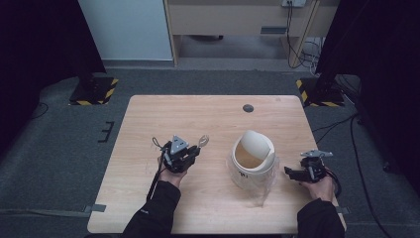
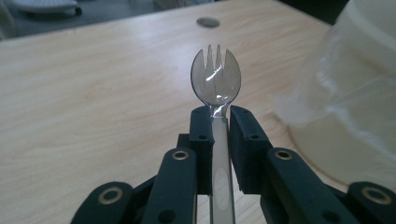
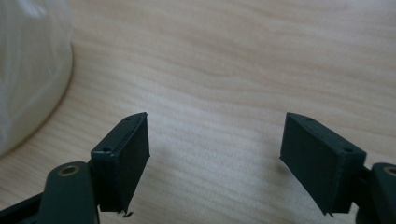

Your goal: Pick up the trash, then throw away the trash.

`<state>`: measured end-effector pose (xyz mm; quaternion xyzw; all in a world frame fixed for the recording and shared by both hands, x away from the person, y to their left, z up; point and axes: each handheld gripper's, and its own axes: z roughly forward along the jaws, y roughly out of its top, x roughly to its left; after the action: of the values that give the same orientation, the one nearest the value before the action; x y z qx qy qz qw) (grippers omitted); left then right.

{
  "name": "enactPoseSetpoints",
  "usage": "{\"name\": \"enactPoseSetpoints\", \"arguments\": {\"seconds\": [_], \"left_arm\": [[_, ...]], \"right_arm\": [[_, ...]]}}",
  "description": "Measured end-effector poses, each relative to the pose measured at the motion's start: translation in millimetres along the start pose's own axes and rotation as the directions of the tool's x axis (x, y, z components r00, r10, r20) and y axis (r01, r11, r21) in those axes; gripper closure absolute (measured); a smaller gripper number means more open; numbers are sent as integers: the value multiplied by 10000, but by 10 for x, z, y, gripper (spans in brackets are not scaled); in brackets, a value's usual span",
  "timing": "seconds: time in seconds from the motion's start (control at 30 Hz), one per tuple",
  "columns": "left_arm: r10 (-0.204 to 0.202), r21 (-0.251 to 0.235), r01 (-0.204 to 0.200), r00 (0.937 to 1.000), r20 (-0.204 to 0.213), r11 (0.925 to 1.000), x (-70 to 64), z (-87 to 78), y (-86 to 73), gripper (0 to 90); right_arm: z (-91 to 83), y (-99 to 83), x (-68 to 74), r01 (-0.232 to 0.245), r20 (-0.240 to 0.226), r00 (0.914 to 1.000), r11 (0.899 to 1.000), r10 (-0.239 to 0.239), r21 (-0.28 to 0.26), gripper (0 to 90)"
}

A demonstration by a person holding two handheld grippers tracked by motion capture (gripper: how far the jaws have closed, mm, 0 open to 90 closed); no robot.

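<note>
Jaws of the left gripper (image 2: 215, 122) clenched on the handle of a clear plastic spork (image 2: 215, 79), its tined bowl upright above the jaw tips, held over the bench (image 1: 208, 119) at about 9 o'clock from centre. Right gripper (image 3: 215, 154): jaws released, wide apart, nothing between them, bare wood beneath; sits near the bench edge at about 4 o'clock (image 1: 297, 173). White swing-lid bin (image 1: 253, 158) stands between the two grippers, just right of centre, lined with a clear bag, lid flap tilted open. Small dark round grommet (image 1: 248, 108) at 12 o'clock. Bench stands on grey carpet (image 1: 59, 148).
</note>
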<state>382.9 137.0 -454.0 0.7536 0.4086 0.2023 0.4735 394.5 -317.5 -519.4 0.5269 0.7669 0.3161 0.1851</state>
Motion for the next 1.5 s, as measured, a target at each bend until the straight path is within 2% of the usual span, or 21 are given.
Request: {"name": "enactPoseSetpoints", "arguments": {"seconds": [0.03, 0.17, 0.2, 0.33, 0.5, 0.53, 0.6, 0.63, 0.7, 0.83, 0.87, 0.93, 0.97, 1.03, 1.07, 1.13, 1.2, 1.23, 1.37, 1.4, 1.5], "left_arm": [[154, -222, -151, 9998, 132, 9996, -19, -107, 60, 790], [77, -586, -52, 9990, 434, 9983, -33, -282, 102, 789], [162, -805, -124, 9988, 465, 9967, -50, -373, 106, 789], [117, -1114, -43, 9978, 658, 9938, -62, -485, 133, 789], [116, -1705, 27, 9965, 830, 9853, -73, -631, 243, 789], [132, -1956, 36, 9963, 844, 9807, -73, -696, 287, 789], [159, -2101, 23, 9962, 851, 9777, -71, -733, 312, 789], [113, -2290, 96, 9959, 896, 9734, -68, -777, 345, 789], [136, -2641, 128, 9951, 978, 9644, -74, -859, 415, 789], [305, -2863, -18, 9949, 957, 9581, -102, -920, 465, 789], [346, -2918, -57, 9950, 942, 9565, -110, -930, 476, 789], [395, -2961, -104, 9949, 925, 9551, -123, -943, 493, 789], [424, -2987, -118, 9945, 960, 9543, -136, -947, 503, 789], [434, -3035, -104, 9938, 1022, 9528, -152, -945, 509, 789], [434, -3035, -104, 9938, 1022, 9528, -152, -945, 509, 789], [494, -3034, -128, 9923, 1133, 9528, -180, -932, 520, 789], [550, -3050, -176, 9919, 1145, 9522, -193, -930, 527, 789], [611, -3118, -207, 9909, 1203, 9499, -225, -932, 541, 789], [771, -3307, -293, 9882, 1323, 9433, -323, -923, 576, 789], [771, -3307, -293, 9882, 1323, 9433, -323, -923, 576, 789], [1116, -3381, -573, 9833, 1436, 9394, -437, -886, 626, 789]], "right_arm": [[-17, 19, -6, -87, -35, 10000, 9997, 86, -247, 226], [-55, 56, 4, -147, -193, 9997, 9983, 137, -555, 229], [-94, 86, 2, -213, -307, 9994, 9952, 184, -955, 238], [-144, 119, -2, -384, -393, 9987, 9906, 335, -1311, 237], [-271, 217, 8, -592, -551, 9973, 9771, 489, -2043, 252], [-347, 281, 36, -599, -651, 9968, 9703, 459, -2343, 252], [-376, 304, 42, -470, -590, 9977, 9673, 332, -2493, 251], [-425, 334, 55, -427, -572, 9980, 9627, 284, -2672, 251], [-572, 407, 90, -455, -502, 9983, 9418, 305, -3331, 239], [-715, 460, 129, -285, -356, 9992, 9327, 168, -3595, 235], [-812, 500, 153, -265, -311, 9994, 9213, 156, -3881, 236], [-860, 525, 164, -197, -275, 9996, 9163, 95, -4000, 235], [-960, 575, 191, -71, -189, 9998, 9031, -11, -4294, 231], [-1059, 620, 217, -43, -200, 9998, 8873, -56, -4612, 223], [-1059, 620, 217, -43, -200, 9998, 8873, -56, -4612, 223], [-1161, 667, 242, -68, -221, 9997, 8743, -45, -4853, 218], [-1196, 681, 250, -51, -239, 9997, 8711, -76, -4910, 218], [-1265, 711, 276, -64, -333, 9994, 8603, -123, -5098, 218], [-1338, 759, 341, -208, -649, 9978, 8453, -165, -5340, 218], [-1338, 759, 341, -208, -649, 9978, 8453, -165, -5340, 218], [-1400, 822, 445, -94, -885, 9950, 8358, -469, -5489, 224]]}}
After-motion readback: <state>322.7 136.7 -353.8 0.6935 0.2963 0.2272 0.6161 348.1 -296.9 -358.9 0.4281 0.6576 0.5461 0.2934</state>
